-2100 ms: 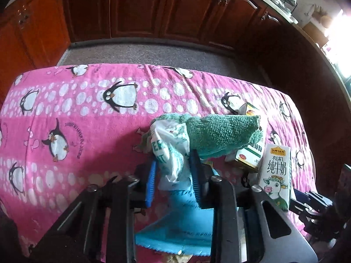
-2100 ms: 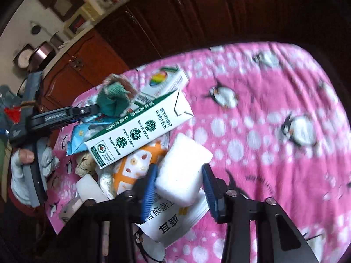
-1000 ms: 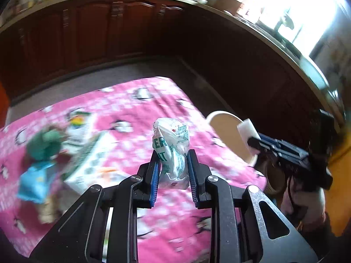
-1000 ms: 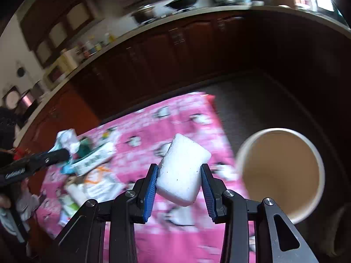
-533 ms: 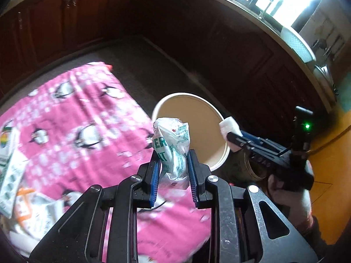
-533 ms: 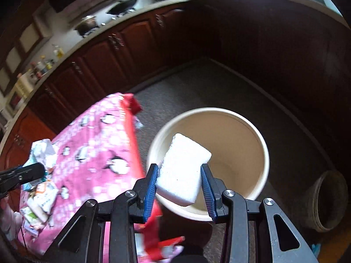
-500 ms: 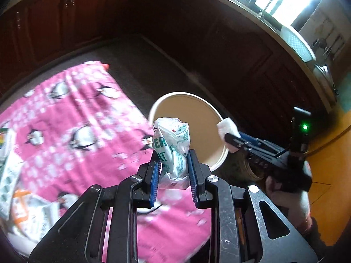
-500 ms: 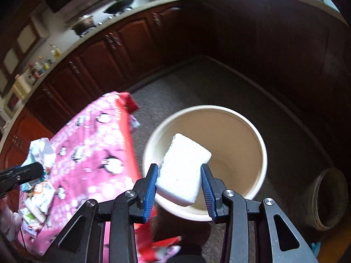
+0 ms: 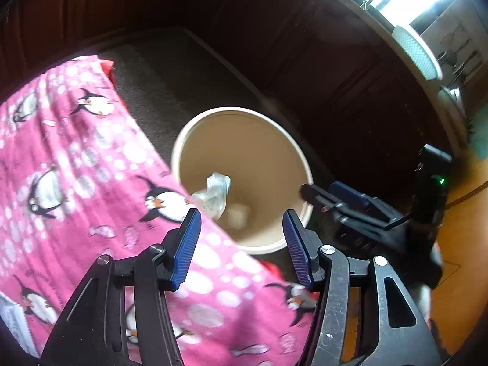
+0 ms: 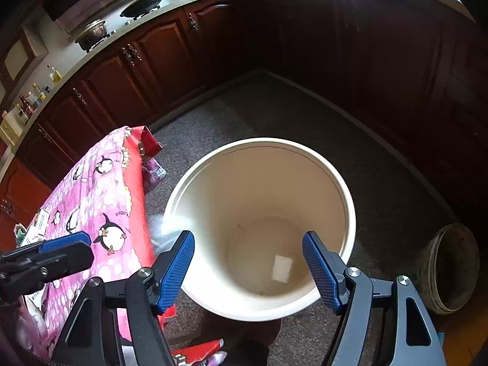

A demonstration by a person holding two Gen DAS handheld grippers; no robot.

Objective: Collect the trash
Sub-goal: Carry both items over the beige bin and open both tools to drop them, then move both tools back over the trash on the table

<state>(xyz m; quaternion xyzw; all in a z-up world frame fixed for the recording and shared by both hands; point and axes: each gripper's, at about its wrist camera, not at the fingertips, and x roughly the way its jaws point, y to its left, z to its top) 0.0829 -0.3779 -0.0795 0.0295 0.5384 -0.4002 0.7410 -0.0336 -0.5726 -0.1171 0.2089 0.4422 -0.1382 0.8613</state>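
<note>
A cream bucket (image 9: 292, 149) stands on the floor beside the pink penguin tablecloth (image 9: 61, 158); it also shows in the right wrist view (image 10: 344, 189). My left gripper (image 9: 241, 244) is open above the table's edge, and a crumpled plastic wrapper (image 9: 215, 193) is falling at the bucket's near rim. My right gripper (image 10: 248, 270) is open over the bucket, and a white sponge (image 10: 282, 268) lies on the bucket's bottom. The sponge shows blurred in the left wrist view (image 9: 238, 215). The right gripper (image 9: 332, 198) shows at the bucket's right rim in the left wrist view.
More trash (image 10: 33, 228) lies at the far end of the table. A small dark bowl (image 10: 451, 268) sits on the floor right of the bucket. Dark wooden cabinets (image 10: 170, 58) ring the carpeted floor (image 10: 274, 106). The left gripper (image 10: 45, 259) shows at the left.
Both grippers have opened. The wrapper has left the left gripper and drops toward the bucket; the sponge has dropped from the right gripper to the bucket's bottom.
</note>
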